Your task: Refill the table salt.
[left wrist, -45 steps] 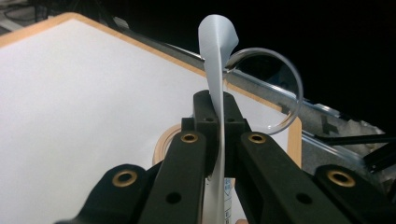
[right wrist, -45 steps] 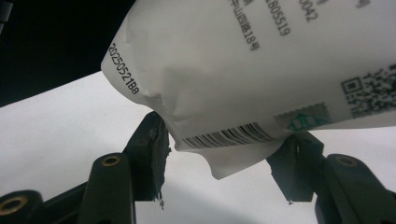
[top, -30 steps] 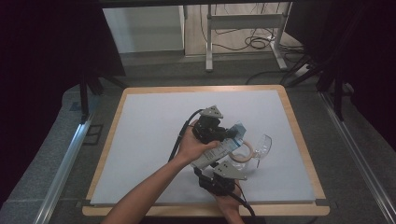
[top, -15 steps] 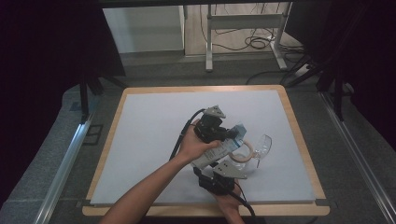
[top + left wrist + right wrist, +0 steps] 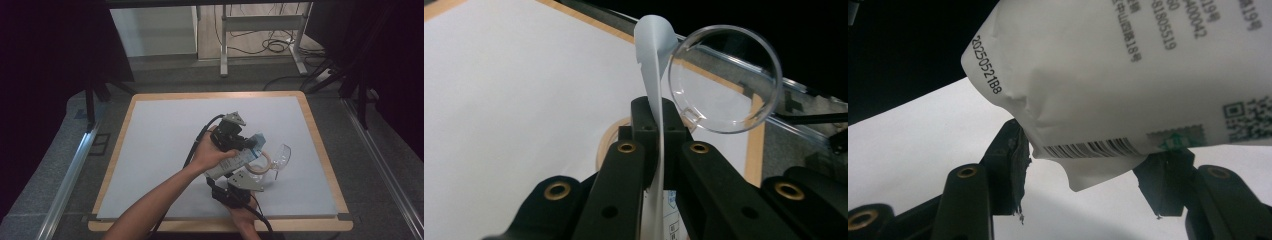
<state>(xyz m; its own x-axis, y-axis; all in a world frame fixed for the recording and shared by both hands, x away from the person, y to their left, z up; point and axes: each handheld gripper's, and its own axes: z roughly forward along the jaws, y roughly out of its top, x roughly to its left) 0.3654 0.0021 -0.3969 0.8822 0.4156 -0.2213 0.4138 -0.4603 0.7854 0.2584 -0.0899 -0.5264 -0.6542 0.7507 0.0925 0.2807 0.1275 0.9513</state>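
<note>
A white packet (image 5: pixel 234 163) with printed text and a barcode hangs over the middle of the white mat (image 5: pixel 160 150), held from both sides. My left gripper (image 5: pixel 248 144) comes from the upper left and is shut on the packet's (image 5: pixel 651 55) thin top edge, which curls above its tips (image 5: pixel 656 112). From the near edge, my right gripper (image 5: pixel 244 174) has its jaws closed on the packet's (image 5: pixel 1108 75) lower end, just by the barcode (image 5: pixel 1093 149). A clear plastic cup (image 5: pixel 281 156) lies on its side just right of the packet, its round mouth (image 5: pixel 724 80) facing the left gripper.
A tan tape ring (image 5: pixel 261 166) lies flat on the mat under the packet, beside the cup. The mat sits in a wooden frame (image 5: pixel 320 150). Metal rails run along both sides, and table legs with cables stand beyond the far edge.
</note>
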